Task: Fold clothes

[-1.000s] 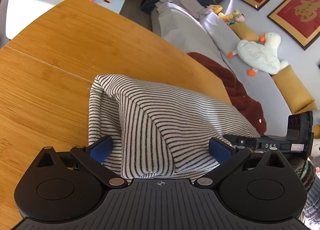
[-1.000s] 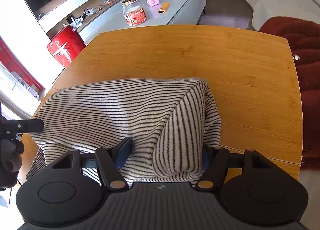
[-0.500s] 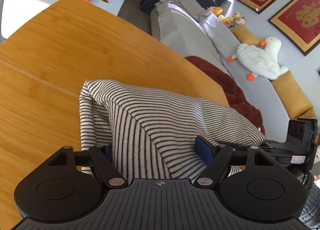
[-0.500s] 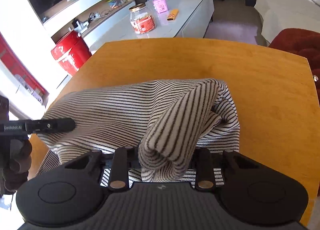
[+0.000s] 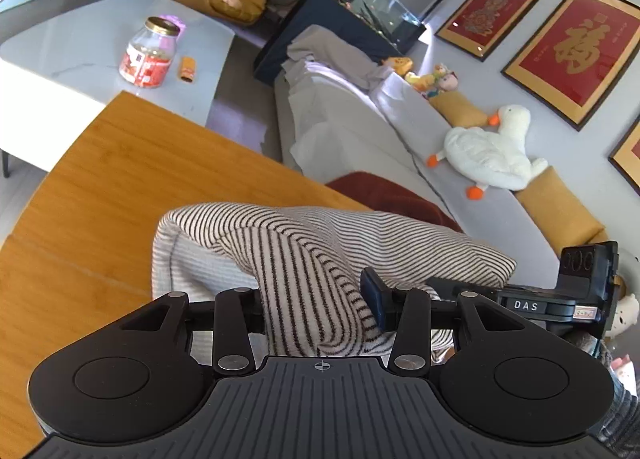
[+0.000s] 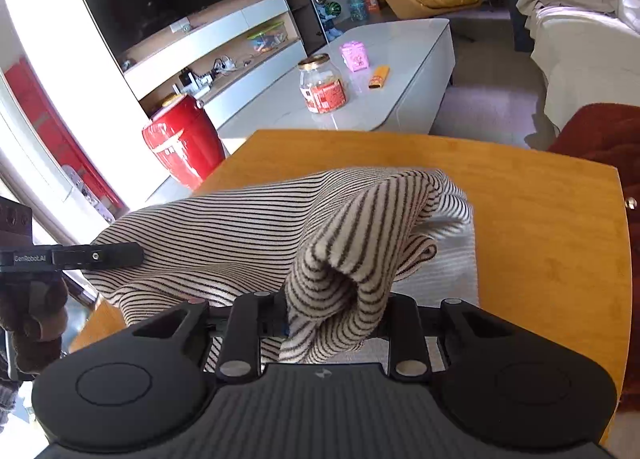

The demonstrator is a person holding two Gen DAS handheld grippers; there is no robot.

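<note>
Bunching between both sets of jaws, striped garment (image 5: 304, 259) above table (image 5: 120, 187).

1. Garment (image 5: 304, 255): soft knitted cloth, cream with thin dark stripes; matt, finely ribbed, slightly fuzzy at the folds.
2. Tabletop (image 6: 540, 219): honey-coloured wood with fine straight grain; smooth, low satin sheen.
3. Left gripper (image 5: 316, 311): matt black plastic body with a ridged top; bright metal pivot pins; blue pad (image 5: 370, 293), rubbery and dull.
4. Right gripper (image 6: 336, 319): the same matt black ribbed plastic and metal pins.
5. Jar (image 6: 322, 85): clear glossy glass, gold metal lid, red paper label.
6. Low table (image 6: 400, 71): smooth pale grey top, faint sheen.
7. Goose (image 5: 488, 151): white plush, matt and downy.
8. Drum (image 6: 182, 141): red, high gloss.
</note>
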